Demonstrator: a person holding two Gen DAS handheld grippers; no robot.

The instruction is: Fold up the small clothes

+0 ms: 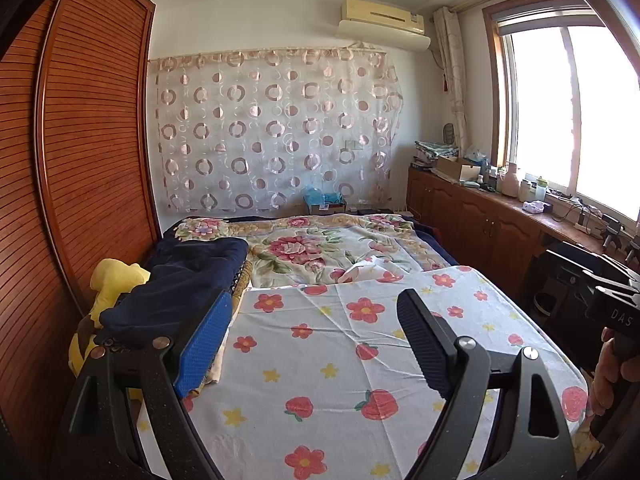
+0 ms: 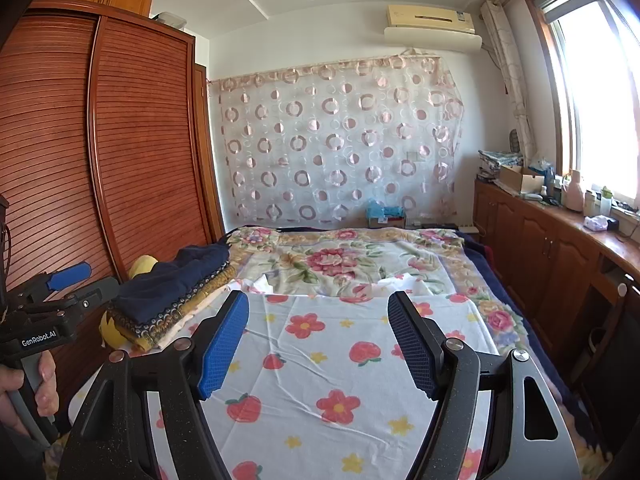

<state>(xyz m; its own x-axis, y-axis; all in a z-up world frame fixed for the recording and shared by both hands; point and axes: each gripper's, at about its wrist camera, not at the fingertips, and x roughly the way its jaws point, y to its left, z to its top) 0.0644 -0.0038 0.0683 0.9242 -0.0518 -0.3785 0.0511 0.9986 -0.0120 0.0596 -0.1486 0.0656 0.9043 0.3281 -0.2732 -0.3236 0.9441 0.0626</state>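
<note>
A white cloth [image 1: 340, 360] [image 2: 320, 380] printed with red flowers and strawberries lies spread flat on the bed, lightly creased. At the bed's left edge sits a stack of folded clothes [image 1: 180, 280] [image 2: 172, 284] with a navy garment on top and patterned and yellow pieces beneath. My left gripper [image 1: 314, 336] [image 2: 86, 280] hovers open over the cloth's left part, beside the stack, with nothing between its fingers. My right gripper [image 2: 318, 340] is open above the cloth's middle, also empty. Only its black body [image 1: 608, 304], held by a hand, shows in the left wrist view.
A floral blanket [image 1: 312, 248] covers the far half of the bed. A slatted wooden wardrobe [image 1: 80, 160] stands close on the left. Low wooden cabinets [image 1: 480, 216] with cluttered tops run under the window on the right. A yellow soft item [image 1: 112, 276] lies by the stack.
</note>
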